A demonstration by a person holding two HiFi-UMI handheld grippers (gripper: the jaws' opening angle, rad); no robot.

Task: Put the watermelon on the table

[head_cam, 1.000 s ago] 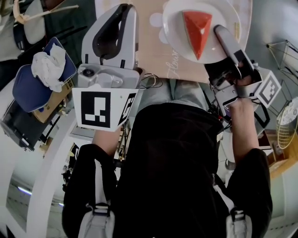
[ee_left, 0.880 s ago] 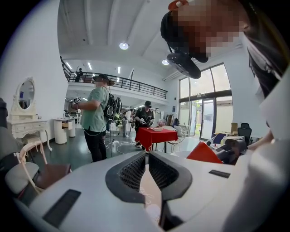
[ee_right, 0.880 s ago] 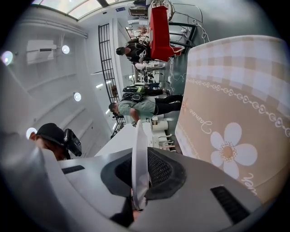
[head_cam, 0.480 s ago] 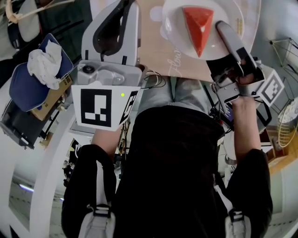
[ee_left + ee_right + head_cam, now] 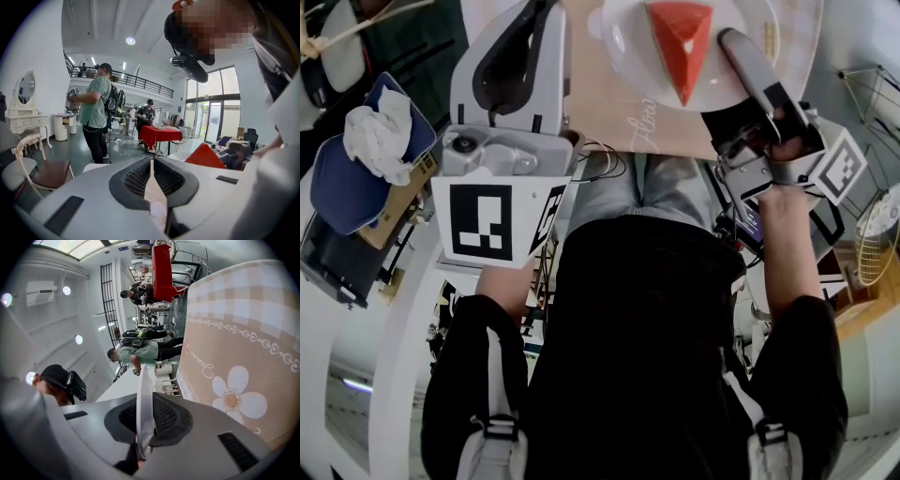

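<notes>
Nearest the body, the left gripper (image 5: pixel 152 161) has its fingers pressed together with nothing in them, and it has sunk a little alongside the right one. The right gripper (image 5: pixel 734 45) stays clenched on the rim of the white plate (image 5: pixel 628 56), which shows edge-on between its fingers (image 5: pixel 164 416). Over the last second the plate has slid further up the head view, out over the flowered cloth of the table (image 5: pixel 600 108), as both hands came lower. I judge the set-down is nearly done, though I cannot tell whether the plate touches the cloth yet. On the plate lies the watermelon (image 5: pixel 680 42), a single red wedge lying flat, its point toward the person, with no rind that I can make out
</notes>
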